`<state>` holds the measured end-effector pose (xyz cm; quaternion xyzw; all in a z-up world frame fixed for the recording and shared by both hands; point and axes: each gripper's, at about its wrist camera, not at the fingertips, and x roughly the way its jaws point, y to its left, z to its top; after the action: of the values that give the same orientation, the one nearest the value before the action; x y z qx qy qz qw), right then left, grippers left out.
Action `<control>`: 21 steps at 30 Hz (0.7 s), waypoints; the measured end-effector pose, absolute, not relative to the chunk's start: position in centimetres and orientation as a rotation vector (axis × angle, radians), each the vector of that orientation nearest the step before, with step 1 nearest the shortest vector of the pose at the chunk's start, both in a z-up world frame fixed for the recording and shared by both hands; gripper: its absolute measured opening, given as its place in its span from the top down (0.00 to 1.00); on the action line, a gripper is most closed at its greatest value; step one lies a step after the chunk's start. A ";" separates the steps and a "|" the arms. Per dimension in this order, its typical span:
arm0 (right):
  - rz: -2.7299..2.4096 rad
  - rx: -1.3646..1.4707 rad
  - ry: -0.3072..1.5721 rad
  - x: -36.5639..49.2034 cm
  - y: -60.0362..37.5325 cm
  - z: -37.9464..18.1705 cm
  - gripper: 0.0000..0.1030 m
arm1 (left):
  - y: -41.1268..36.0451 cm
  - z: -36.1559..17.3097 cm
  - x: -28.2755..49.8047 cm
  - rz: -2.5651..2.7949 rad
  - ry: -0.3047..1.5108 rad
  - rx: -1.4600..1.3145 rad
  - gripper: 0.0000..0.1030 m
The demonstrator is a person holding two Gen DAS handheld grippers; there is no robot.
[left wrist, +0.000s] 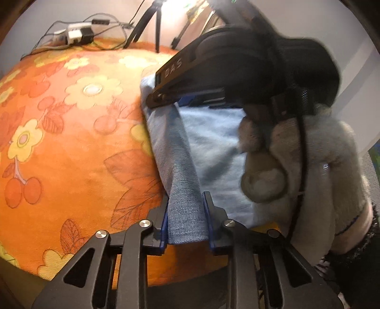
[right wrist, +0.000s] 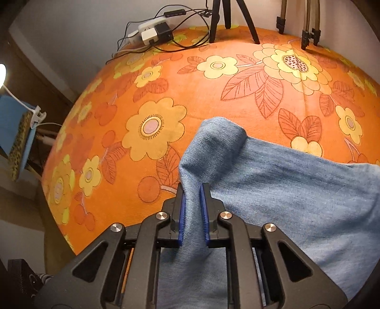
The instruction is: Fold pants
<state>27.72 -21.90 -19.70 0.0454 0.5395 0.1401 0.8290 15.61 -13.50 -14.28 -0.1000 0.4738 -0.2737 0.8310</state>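
Observation:
The light blue pants [left wrist: 209,152] lie on the orange flowered cloth [left wrist: 71,142]. My left gripper [left wrist: 186,202] is shut on a lifted edge of the pants near the cloth's front. The right gripper [left wrist: 166,95] shows in the left wrist view beyond it, held by a fuzzy-sleeved hand [left wrist: 273,166], over the far edge of the pants. In the right wrist view my right gripper [right wrist: 192,190] is shut on a raised fold of the pants [right wrist: 285,190], which spread to the right over the cloth [right wrist: 166,83].
A power strip with plugs and cables [right wrist: 154,33] lies at the far edge of the cloth. Tripod legs [right wrist: 237,21] stand at the back. A blue stand with a lamp [right wrist: 16,133] is off the left side.

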 end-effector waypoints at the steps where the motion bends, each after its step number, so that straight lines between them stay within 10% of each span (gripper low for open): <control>1: 0.301 0.104 1.140 27.7 -22.1 -19.5 0.88 | -13.7 -13.8 15.4 -0.592 0.987 -0.204 0.80; 21: 0.290 0.263 0.966 23.7 -31.3 -12.3 0.91 | -19.9 -10.3 14.0 -0.816 0.861 -0.173 0.82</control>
<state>23.65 -31.26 -12.26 0.1258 0.4614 0.1384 0.8672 14.00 -19.94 -10.28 -0.0814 0.4050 -0.3839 0.8258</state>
